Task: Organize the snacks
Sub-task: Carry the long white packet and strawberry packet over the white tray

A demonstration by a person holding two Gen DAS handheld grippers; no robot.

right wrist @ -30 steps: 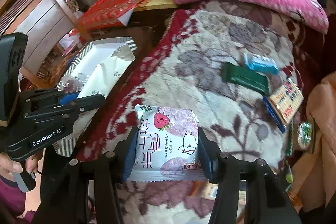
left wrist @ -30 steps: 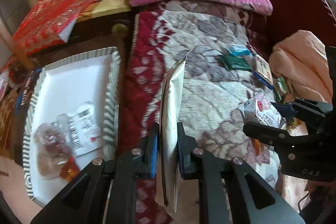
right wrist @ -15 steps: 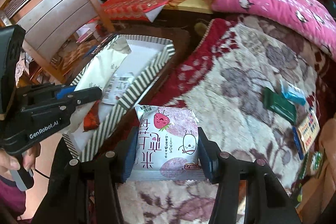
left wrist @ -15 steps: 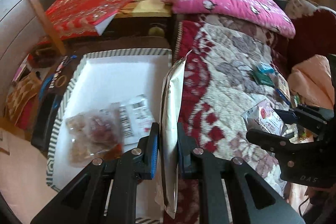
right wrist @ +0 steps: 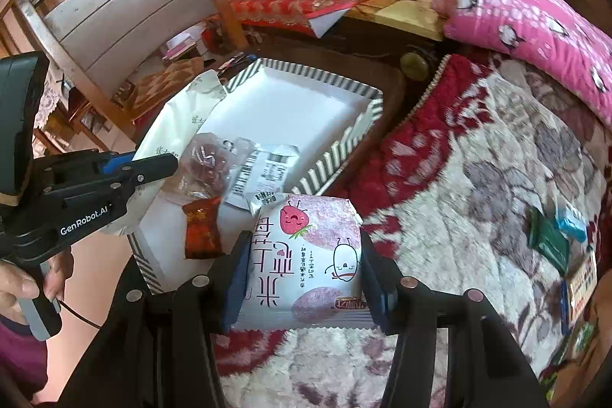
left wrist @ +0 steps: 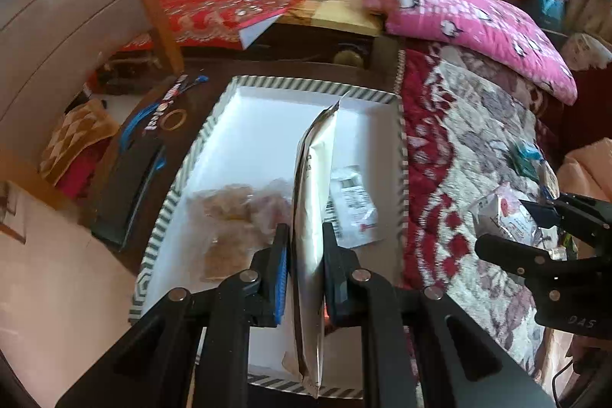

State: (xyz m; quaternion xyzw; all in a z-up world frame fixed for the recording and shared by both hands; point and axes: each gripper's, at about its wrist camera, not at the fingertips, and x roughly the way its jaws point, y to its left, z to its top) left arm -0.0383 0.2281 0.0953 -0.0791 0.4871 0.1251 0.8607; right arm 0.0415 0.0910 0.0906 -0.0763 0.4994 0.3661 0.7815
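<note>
My left gripper [left wrist: 304, 247] is shut on a long white snack bag [left wrist: 311, 201], held on edge above the white striped-rim tray [left wrist: 264, 136]. The bag also shows in the right wrist view [right wrist: 176, 125]. My right gripper [right wrist: 304, 264] is shut on a pink-and-white strawberry snack packet [right wrist: 306, 255], held over the quilt beside the tray's [right wrist: 325, 163] near corner. The tray holds a clear bag of reddish snacks [right wrist: 208, 163], a white labelled packet [right wrist: 267, 171] and a small red packet [right wrist: 201, 234].
More snacks lie on the floral quilt [right wrist: 478, 178] at the right: a green packet [right wrist: 547, 241], a blue packet [right wrist: 572, 220] and a flat box [right wrist: 581, 280]. A pink pillow [right wrist: 535, 18] lies behind. A dark case [left wrist: 130, 178] sits left of the tray.
Both grippers have moved left, from over the quilt toward the tray. The white bag now hangs over the tray's middle. The strawberry packet is close to the tray's corner.
</note>
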